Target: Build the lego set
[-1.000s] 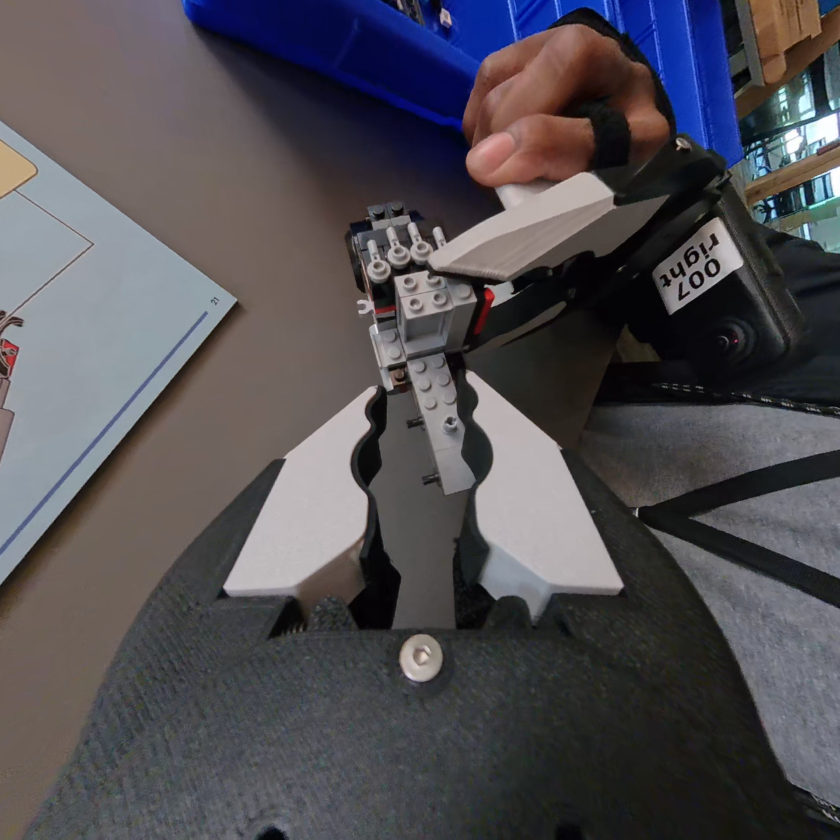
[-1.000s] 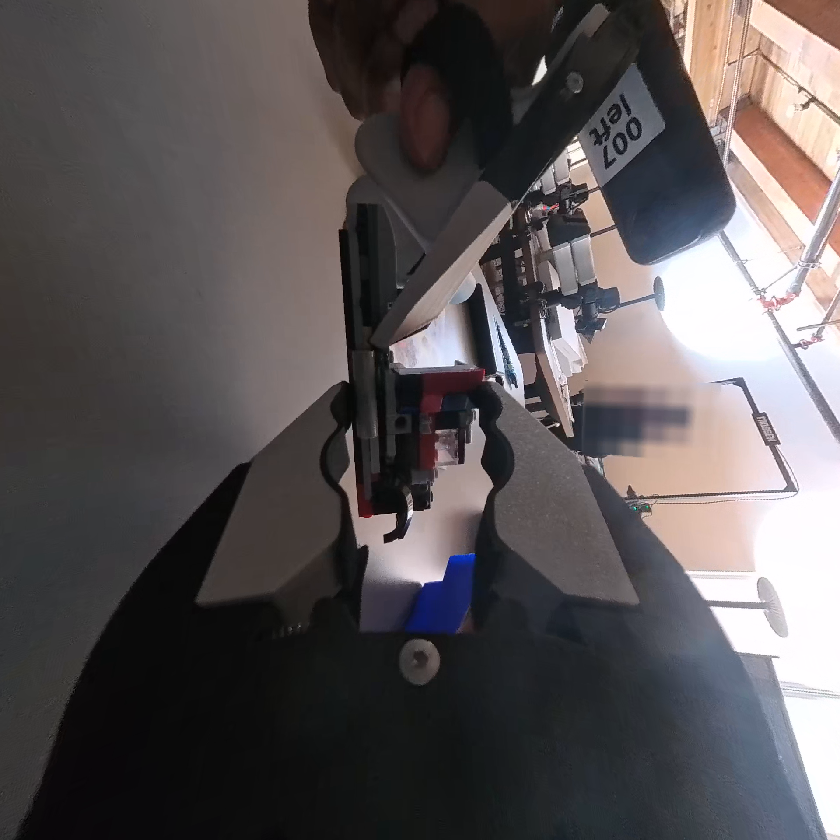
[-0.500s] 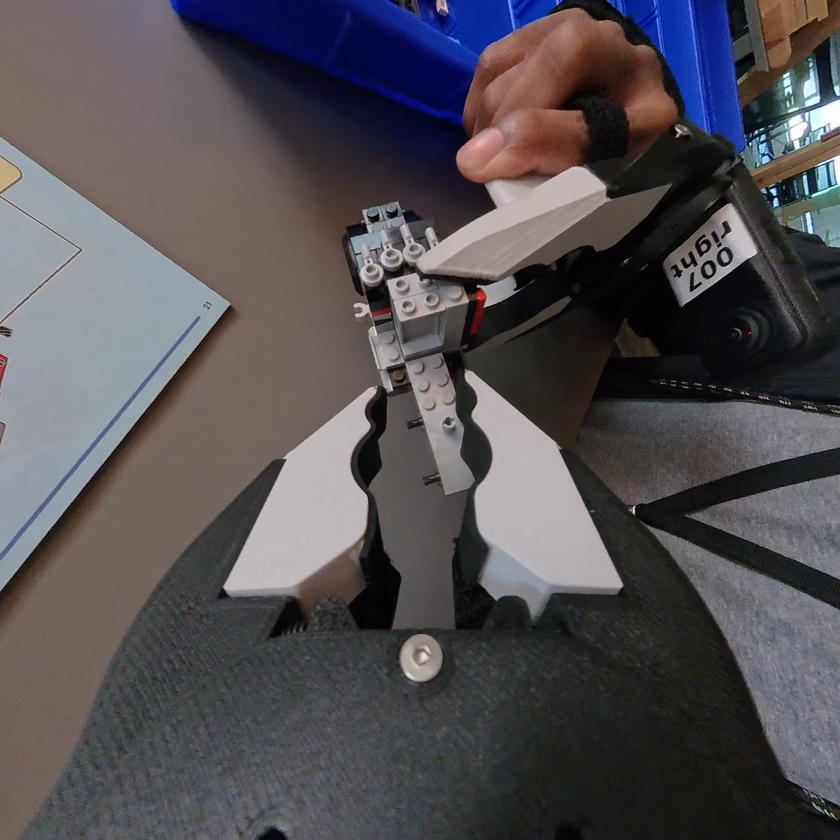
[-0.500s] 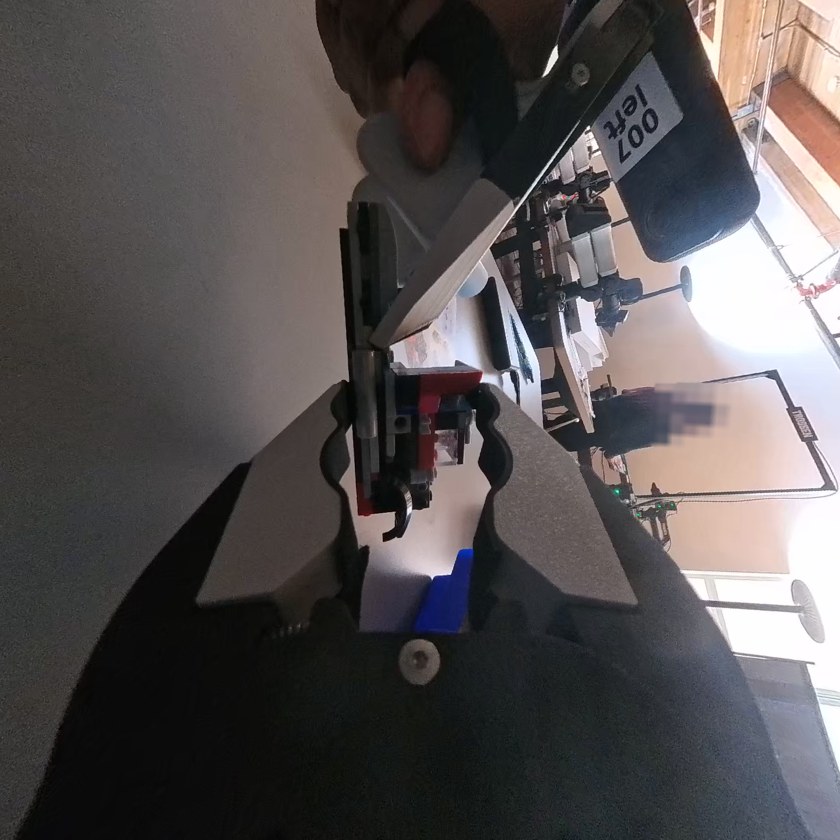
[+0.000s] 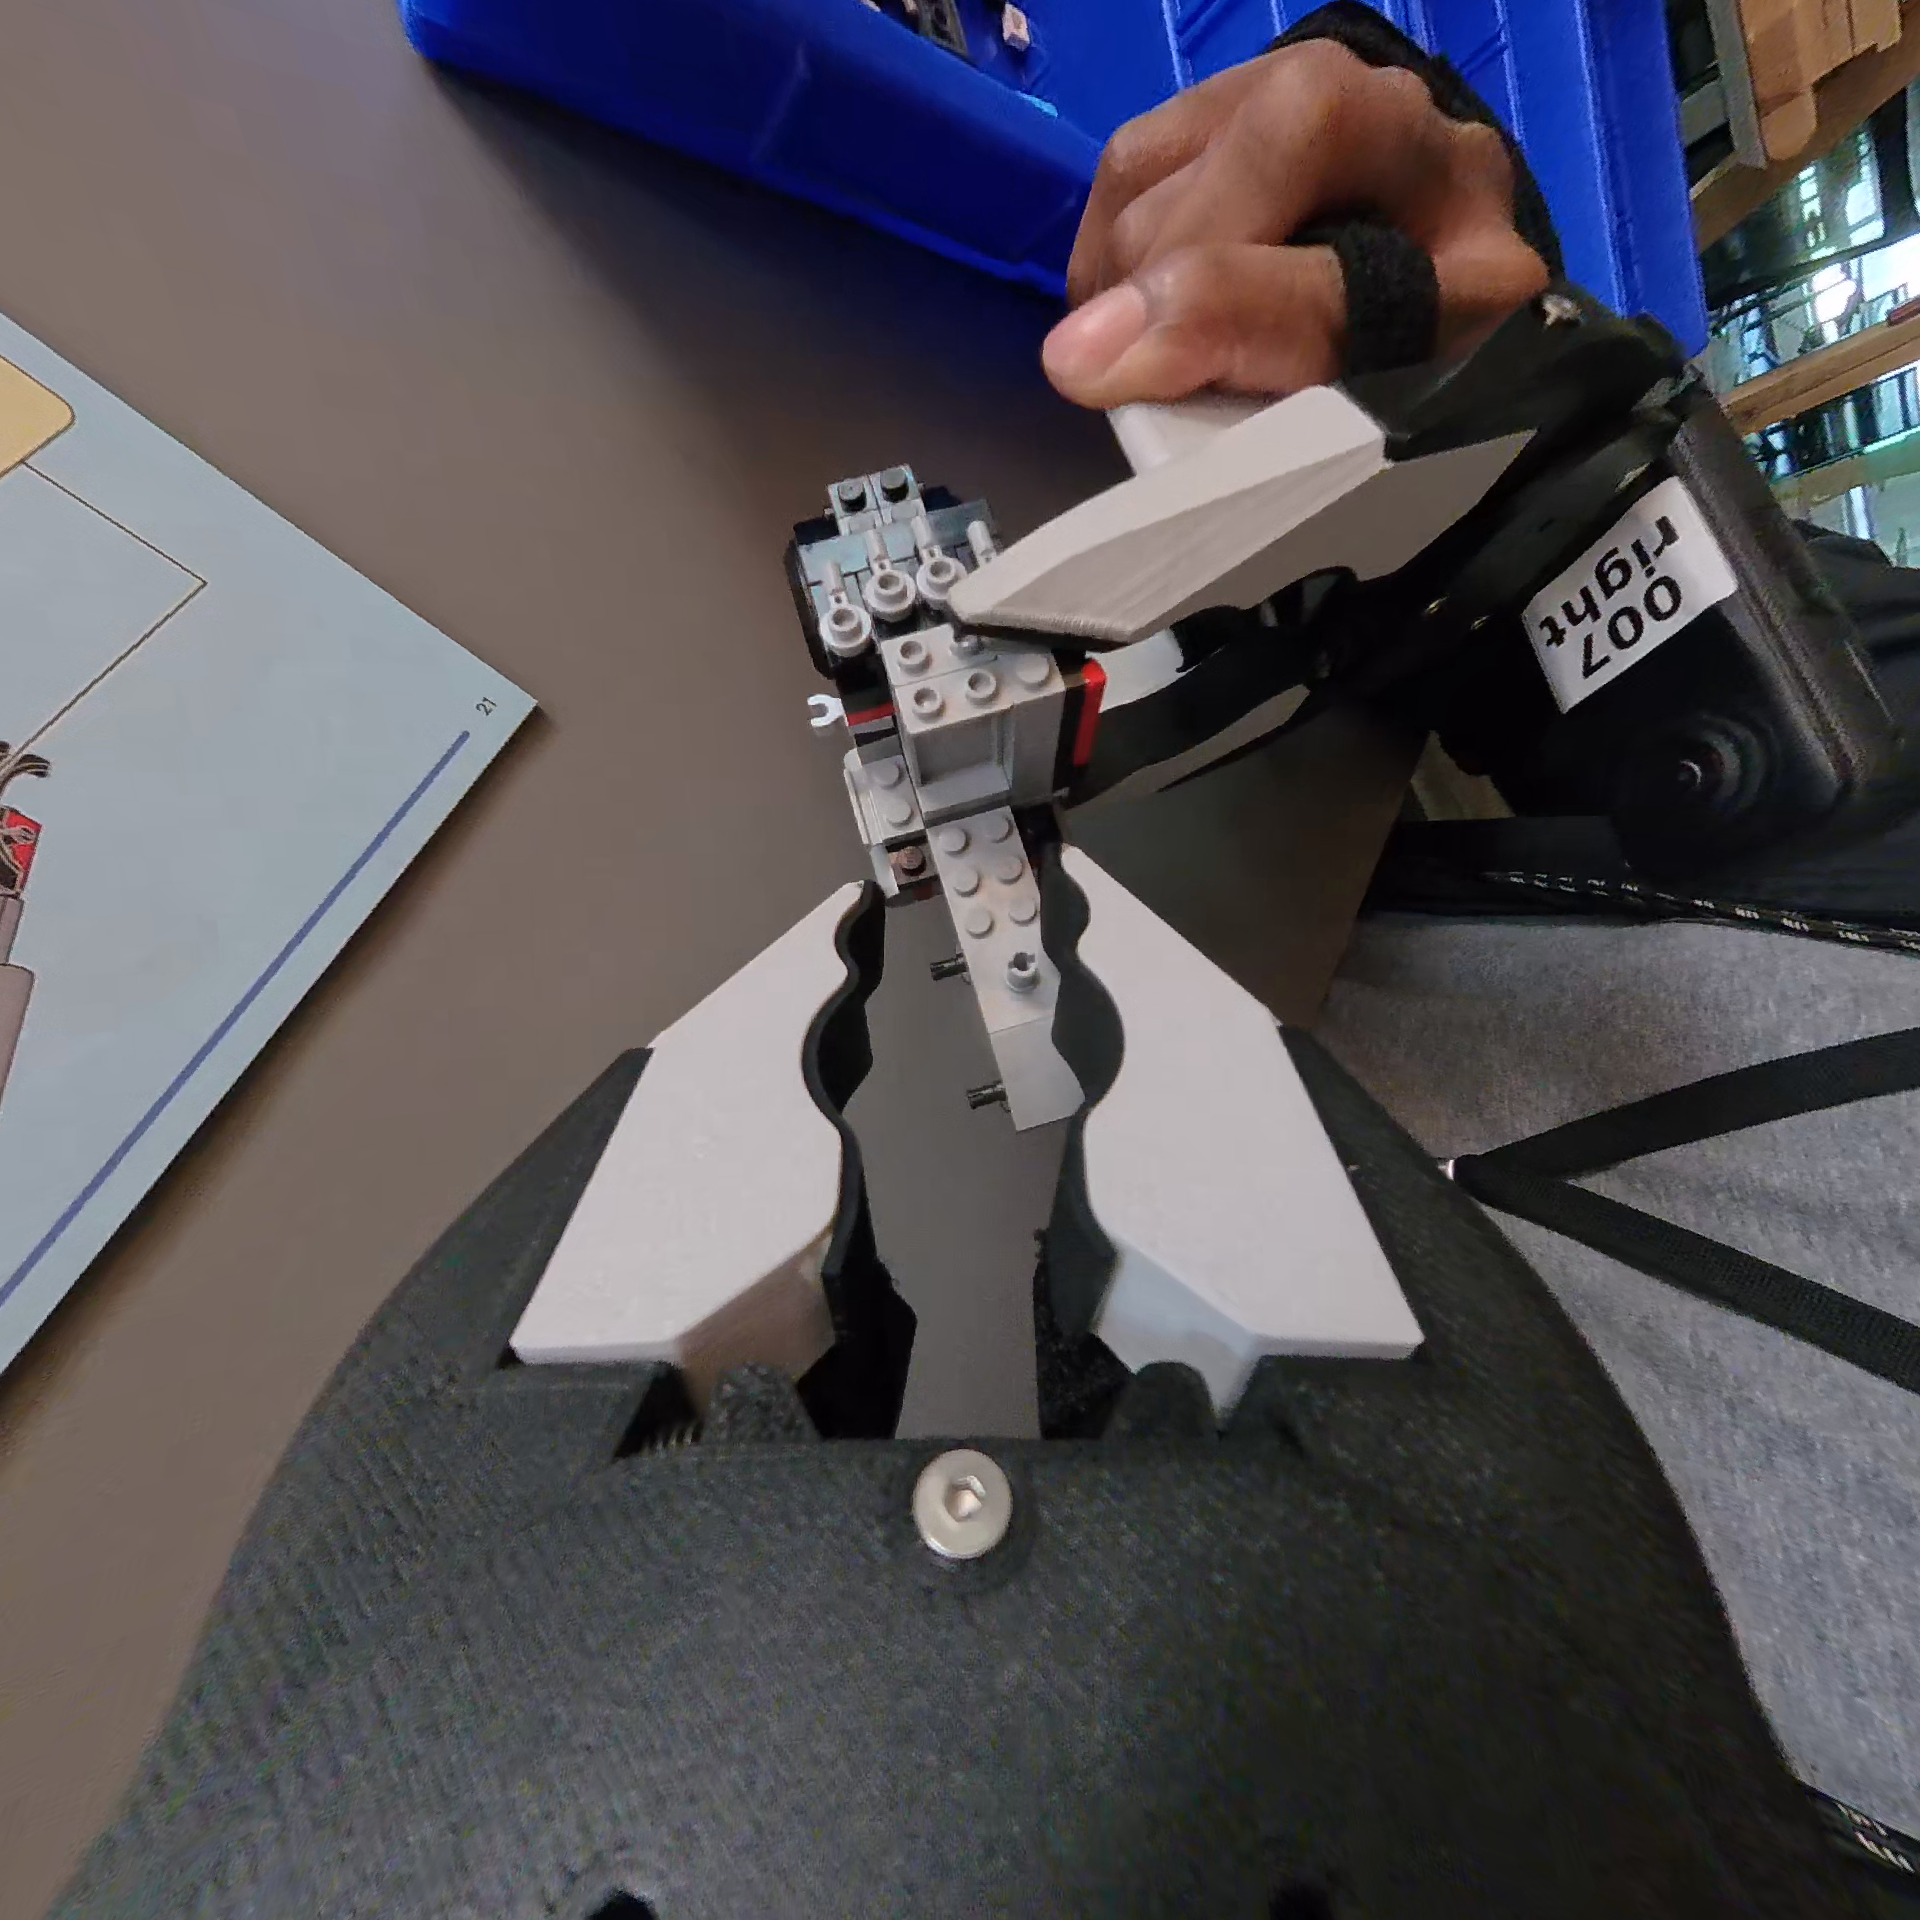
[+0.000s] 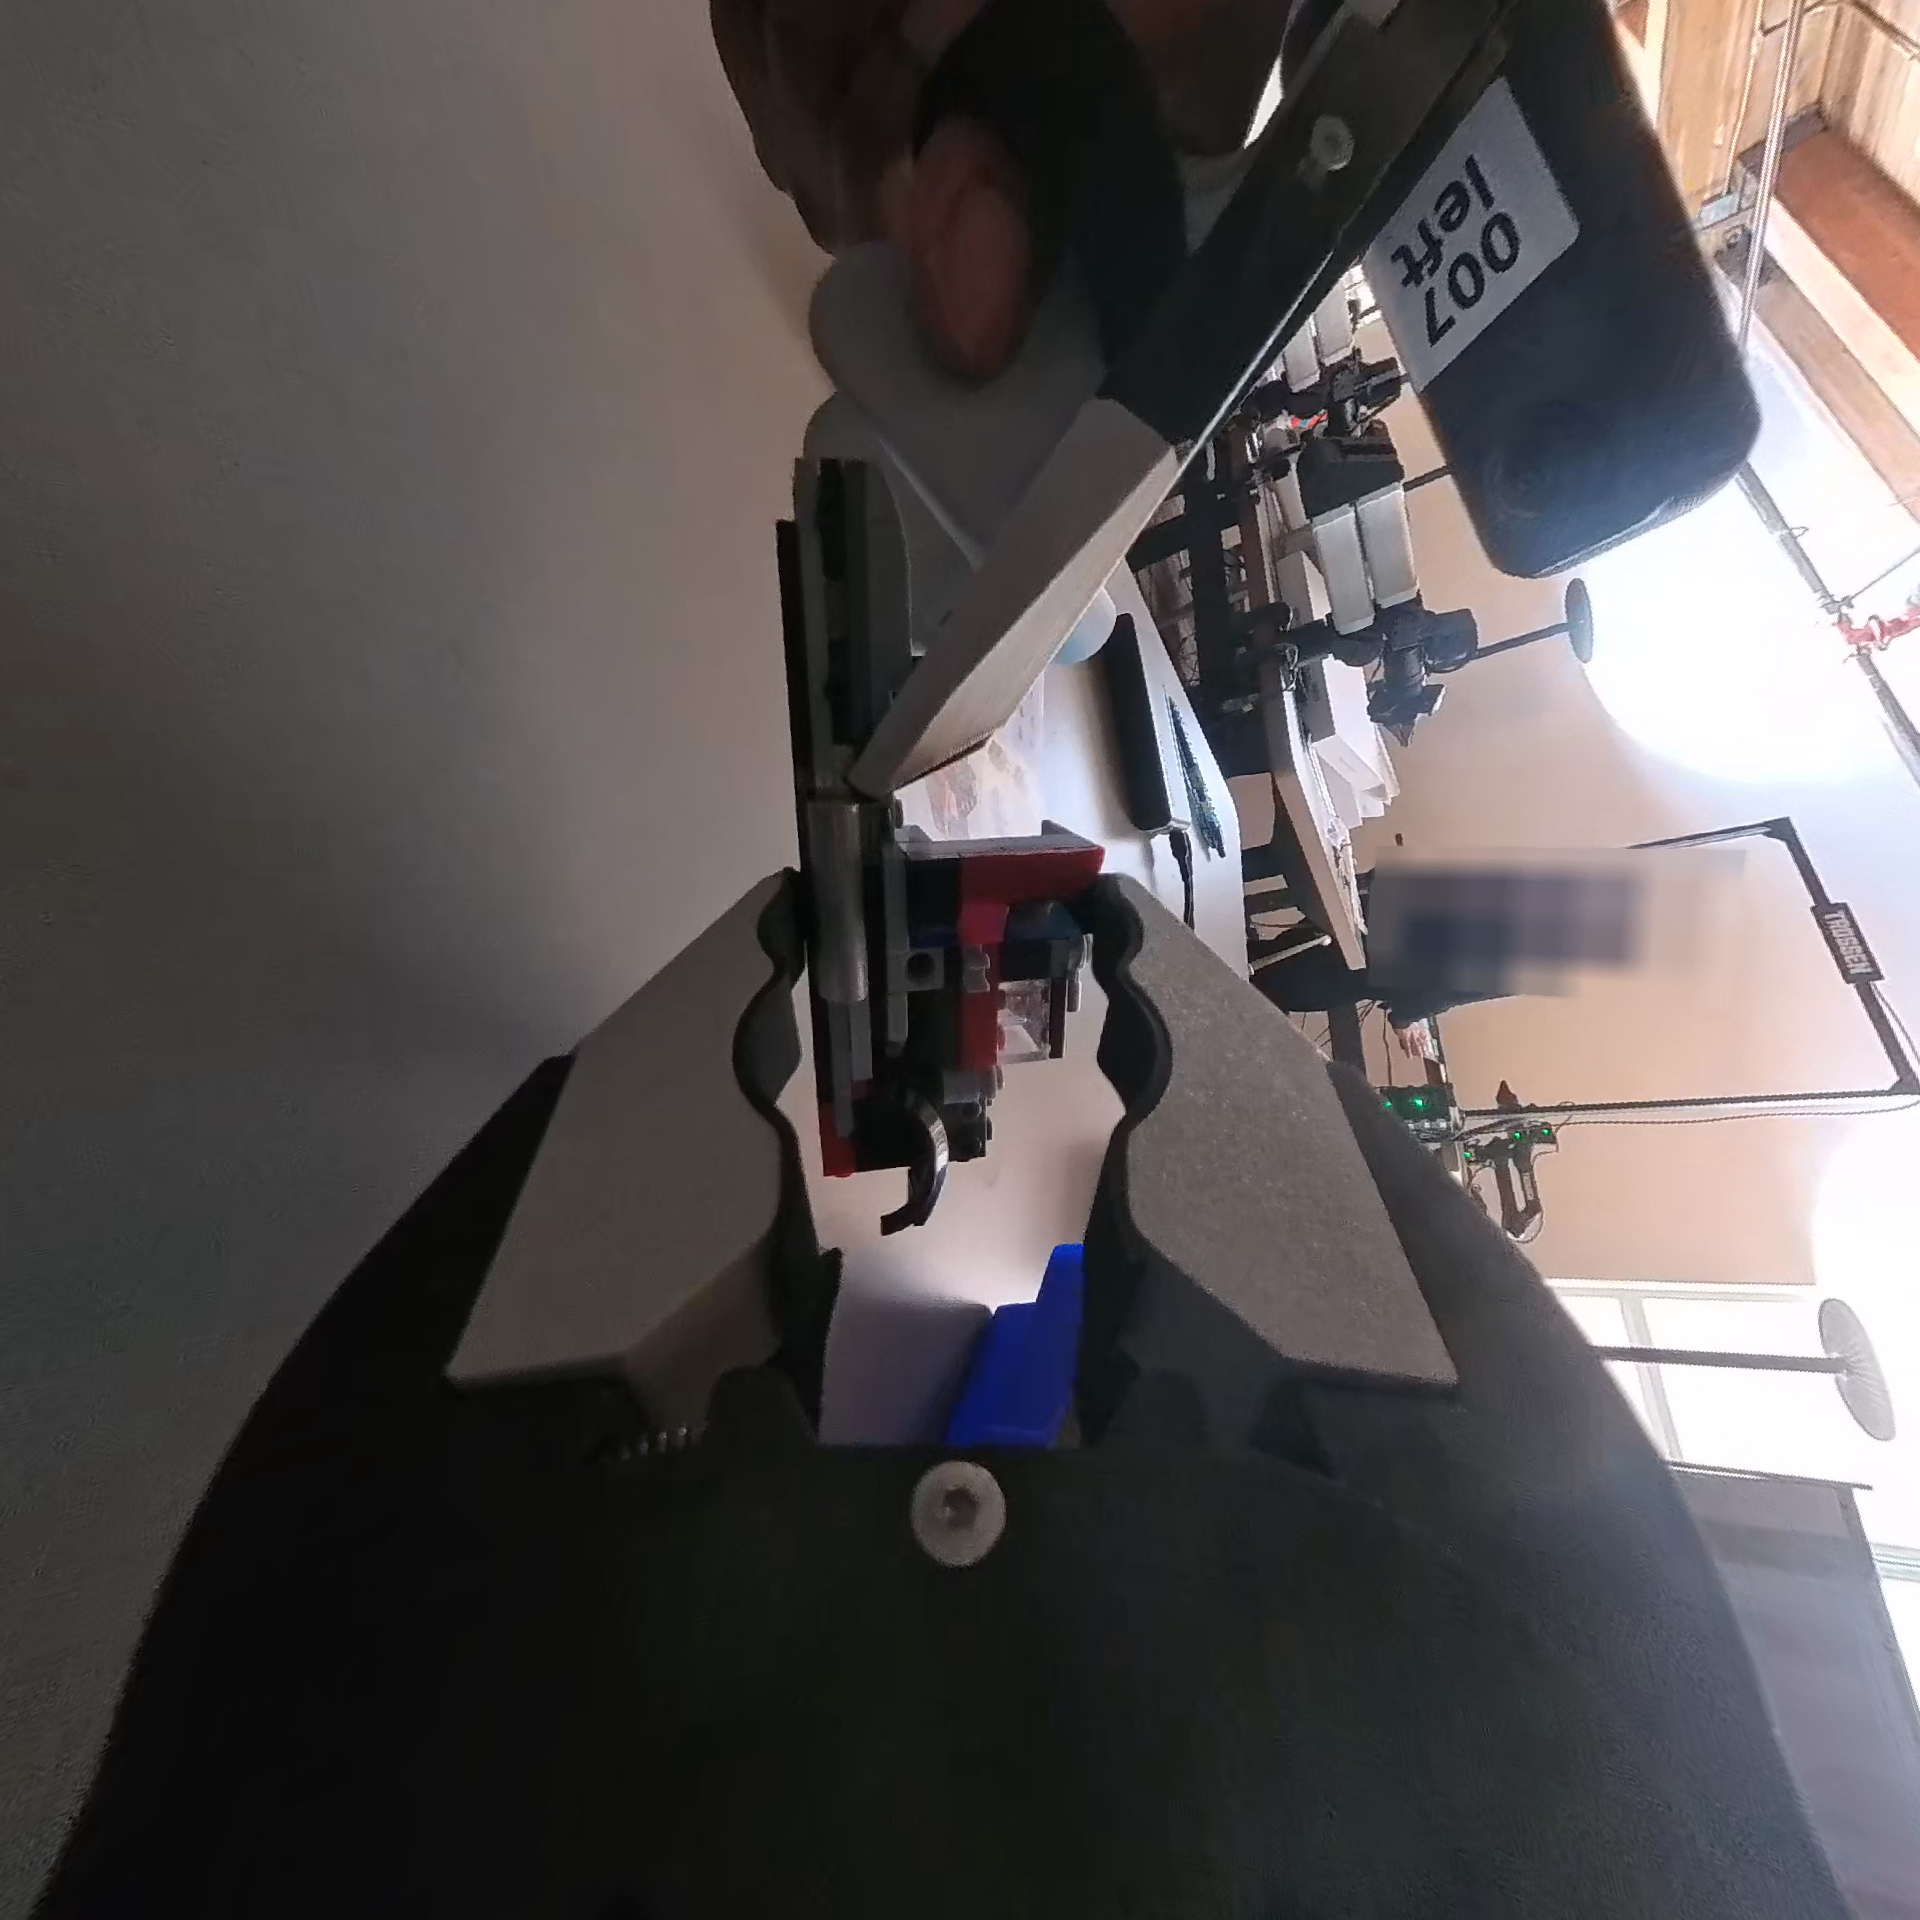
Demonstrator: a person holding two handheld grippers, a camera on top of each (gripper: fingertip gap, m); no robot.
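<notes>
Nearest you in the left wrist view, at centre frame, your left gripper [image 5: 961, 997] has its jaws set apart with a long grey plate of the lego model [image 5: 935, 748] lying between them. The plate rests against the right finger, with a gap on the left side, so whether that gripper truly pinches the plate I cannot tell.

Just beyond, slightly above centre, the model's bulk of grey, black and red bricks stands off the bench [image 5: 416, 364]. Your right gripper [image 6: 940, 997] is clamped across this body; in the right wrist view both fingers touch it at mid-frame, one on the flat grey side, the other on the red and blue bricks.

By my reading, the model is light and stiff but brittle at its joints. The small studs, the clip at its left edge and the thin pins on the plate will likely pop off under a sideways push. Take hold on broad flat faces, squeeze across stacked layers, and press new bricks in line with the studs.

Farther left, the instruction booklet [image 5: 208, 831] lies flat on the bench. At the upper edge sits a blue bin [image 5: 831, 125] holding loose pieces, with your hand [image 5: 1278, 208] in front of it.
</notes>
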